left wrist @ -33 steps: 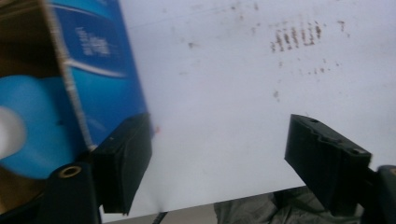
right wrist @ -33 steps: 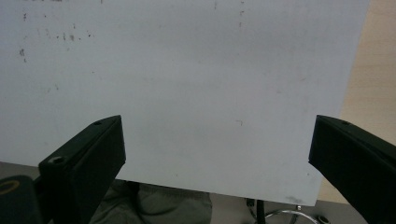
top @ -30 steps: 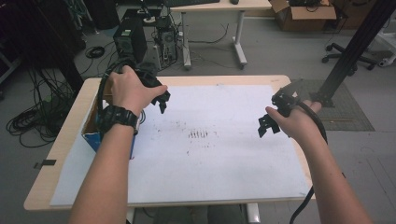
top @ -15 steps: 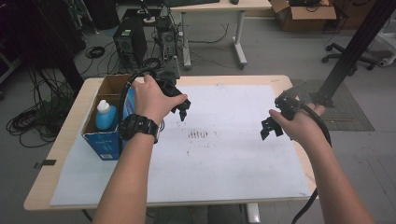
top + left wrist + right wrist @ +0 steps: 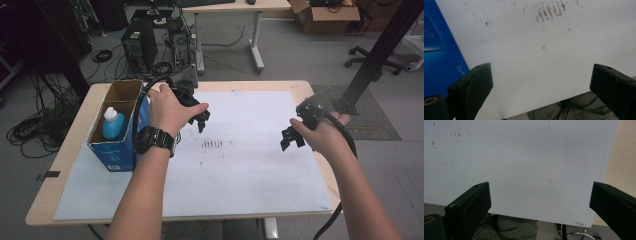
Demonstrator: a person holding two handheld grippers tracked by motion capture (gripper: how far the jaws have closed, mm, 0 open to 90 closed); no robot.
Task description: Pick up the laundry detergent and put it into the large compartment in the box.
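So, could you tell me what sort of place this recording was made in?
Probably a lab or workshop: desktop computer towers and tangled cables sit on the bare floor behind the table, and a cardboard box lies beside an office chair base.

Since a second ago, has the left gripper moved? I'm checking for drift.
Yes. The left gripper has moved right, away from the blue box toward the smudges on the white sheet.

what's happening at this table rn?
A person holds a gripper in each hand above a white sheet on the table. Left gripper and right gripper are both open and empty. A blue box at the table's left holds a blue bottle; nothing is being handled.
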